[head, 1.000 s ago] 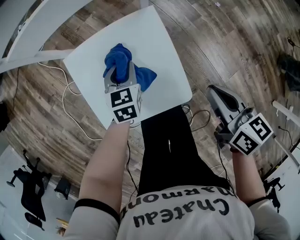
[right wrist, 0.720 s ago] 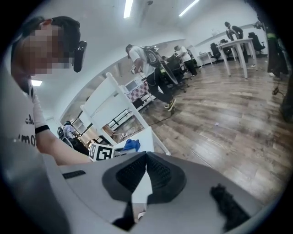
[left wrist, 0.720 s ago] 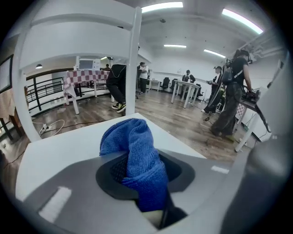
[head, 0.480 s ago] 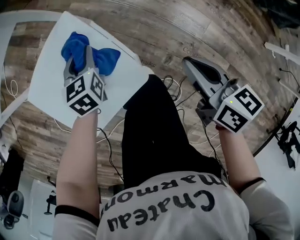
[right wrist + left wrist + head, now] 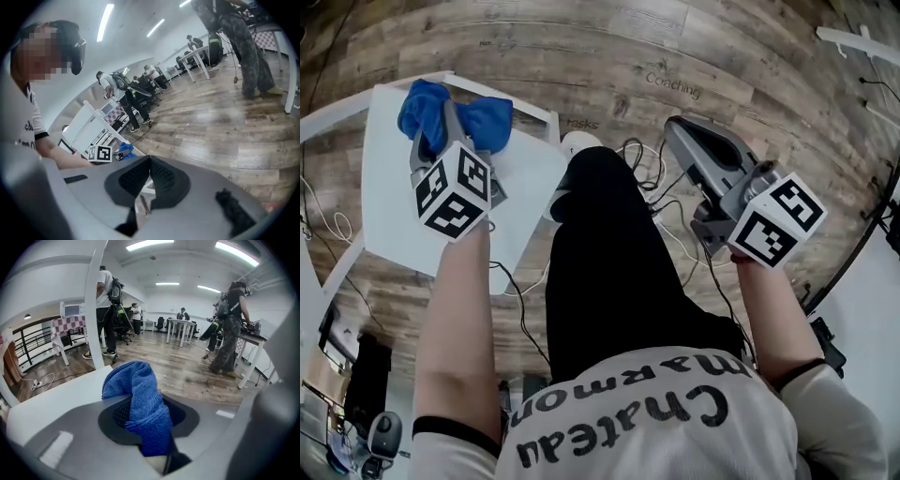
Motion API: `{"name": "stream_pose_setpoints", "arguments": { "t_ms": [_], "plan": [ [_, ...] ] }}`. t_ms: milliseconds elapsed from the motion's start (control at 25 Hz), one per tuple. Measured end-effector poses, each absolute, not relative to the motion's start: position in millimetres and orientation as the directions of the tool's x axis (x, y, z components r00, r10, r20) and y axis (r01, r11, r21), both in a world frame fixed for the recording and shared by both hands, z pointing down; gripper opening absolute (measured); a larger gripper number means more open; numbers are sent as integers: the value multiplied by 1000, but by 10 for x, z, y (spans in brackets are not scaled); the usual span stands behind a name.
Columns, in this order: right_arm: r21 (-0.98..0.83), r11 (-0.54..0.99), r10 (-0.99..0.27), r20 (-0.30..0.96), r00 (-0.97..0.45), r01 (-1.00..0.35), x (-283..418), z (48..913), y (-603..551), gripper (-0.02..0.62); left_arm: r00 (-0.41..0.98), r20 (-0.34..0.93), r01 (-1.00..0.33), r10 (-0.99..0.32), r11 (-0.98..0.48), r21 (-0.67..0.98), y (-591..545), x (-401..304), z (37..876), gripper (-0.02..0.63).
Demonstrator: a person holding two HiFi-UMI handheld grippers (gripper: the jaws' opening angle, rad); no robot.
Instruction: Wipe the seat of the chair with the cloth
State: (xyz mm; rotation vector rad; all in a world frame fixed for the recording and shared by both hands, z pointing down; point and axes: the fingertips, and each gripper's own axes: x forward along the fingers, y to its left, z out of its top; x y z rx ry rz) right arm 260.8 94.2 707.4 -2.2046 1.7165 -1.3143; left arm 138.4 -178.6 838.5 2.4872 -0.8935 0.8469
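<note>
Your left gripper (image 5: 450, 127), clamping the cloth (image 5: 484, 120), is apparently moving across the seat (image 5: 403, 220) toward the corner ahead; your right gripper (image 5: 680, 131) is idling, jaws together.

The blue cloth (image 5: 484, 122) was bunched, pinched in the left gripper's (image 5: 450, 114) jaws. It sat at the far edge of the flat white chair seat (image 5: 394, 211).

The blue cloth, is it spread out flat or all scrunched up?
Scrunched up. The blue cloth is bunched into a thick fold, pinched by the left gripper; the head view shows a lump, not a sheet.
</note>
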Motion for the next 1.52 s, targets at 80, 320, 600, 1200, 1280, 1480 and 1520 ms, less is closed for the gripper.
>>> {"name": "stream_pose_setpoints", "arguments": {
  "t_ms": [80,320,600,1200,1280,1480,1520],
  "plan": [
    [-542,-391,-820,572,15,-744,2656,6934,966,15,627,652,-618,-426,-782,84,-1757,1526,8130,110],
    [-565,-338,-821,568,-58,-753,2847,6357,937,15,675,620,-603,-400,-783,151,-1434,1785,7351,114],
    [-591,-181,-812,541,-220,-786,2391,5742,393,15,634,623,-664,-458,-735,136,-1463,983,6648,121],
    [-609,180,-652,514,-558,-772,1104,5698,-578,15,168,782,-901,-600,-416,-125,-1347,-2078,6959,121],
    [-610,220,-622,514,-591,-761,932,5698,-642,15,195,783,-908,-591,-411,-84,-1246,-2059,7000,120],
    [-611,283,-570,513,-642,-739,620,5744,-654,15,207,753,-948,-624,-317,-1,-1119,-2006,7009,118],
    [-612,291,-562,513,-649,-736,562,5757,-633,15,210,749,-952,-629,-304,12,-1105,-2008,7004,118]
  ]
}}
